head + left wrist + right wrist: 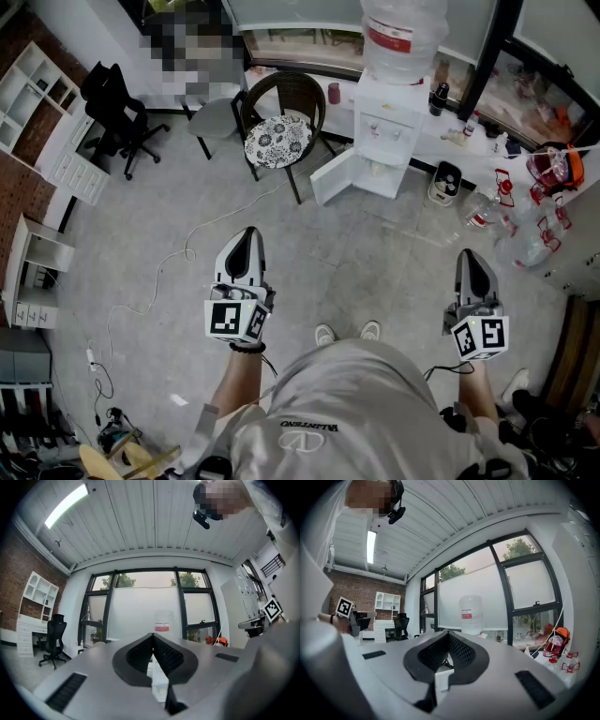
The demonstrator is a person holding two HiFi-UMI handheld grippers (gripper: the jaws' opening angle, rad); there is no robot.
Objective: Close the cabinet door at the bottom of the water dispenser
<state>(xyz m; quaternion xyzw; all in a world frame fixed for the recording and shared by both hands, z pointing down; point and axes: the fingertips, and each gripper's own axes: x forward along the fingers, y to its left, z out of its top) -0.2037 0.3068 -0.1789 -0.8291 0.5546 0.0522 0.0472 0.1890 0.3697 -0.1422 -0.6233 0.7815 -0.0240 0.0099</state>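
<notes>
A white water dispenser (386, 131) with a big clear bottle (401, 37) on top stands by the window at the far side of the room. Its bottom cabinet door (334, 178) hangs open, swung out to the left. Both grippers are held well short of it, over the grey floor. My left gripper (243, 247) is shut with nothing in it. My right gripper (472, 264) is shut and empty too. In the left gripper view the bottle (161, 622) shows far ahead over the closed jaws (153, 637). The right gripper view shows the bottle (471, 615) beyond its gripper (447, 634).
A wicker chair (283, 127) with a patterned cushion stands left of the dispenser, a black office chair (117, 117) further left. Clear bottles (487, 211) and red racks (548, 169) crowd the right. A white cable (169, 272) trails over the floor. White shelves (37, 94) line the left wall.
</notes>
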